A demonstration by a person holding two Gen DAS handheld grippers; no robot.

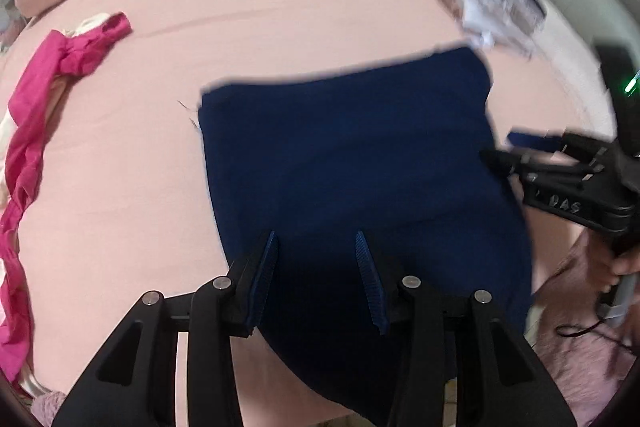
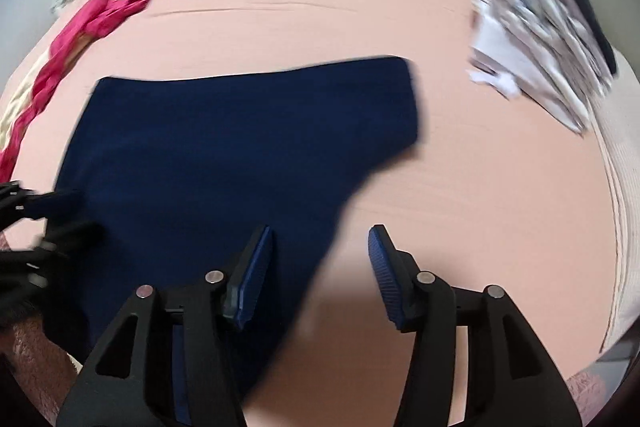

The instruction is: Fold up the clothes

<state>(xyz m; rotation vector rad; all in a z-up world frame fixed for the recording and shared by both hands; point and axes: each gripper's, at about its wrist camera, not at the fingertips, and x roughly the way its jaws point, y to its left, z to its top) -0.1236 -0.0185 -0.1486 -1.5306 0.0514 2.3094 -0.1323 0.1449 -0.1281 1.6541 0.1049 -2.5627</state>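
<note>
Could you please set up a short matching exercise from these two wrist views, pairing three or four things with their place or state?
Things:
1. navy garment
2. pink garment
3. patterned garment
4. left gripper

Places or states:
a. far right of the bed
b. open above dark cloth
c. spread flat mid-bed
d. strung along the bed's left edge

Pairs: 1-c, 2-d, 3-a, 4-b.

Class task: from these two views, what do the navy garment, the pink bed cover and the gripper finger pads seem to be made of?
Navy garment: soft matte fabric, probably knit; it drapes limply without shine.
Pink bed cover: smooth woven cloth, likely cotton; faint creases.
Finger pads: blue ribbed rubber or plastic, apparently; fine ridges show.
</note>
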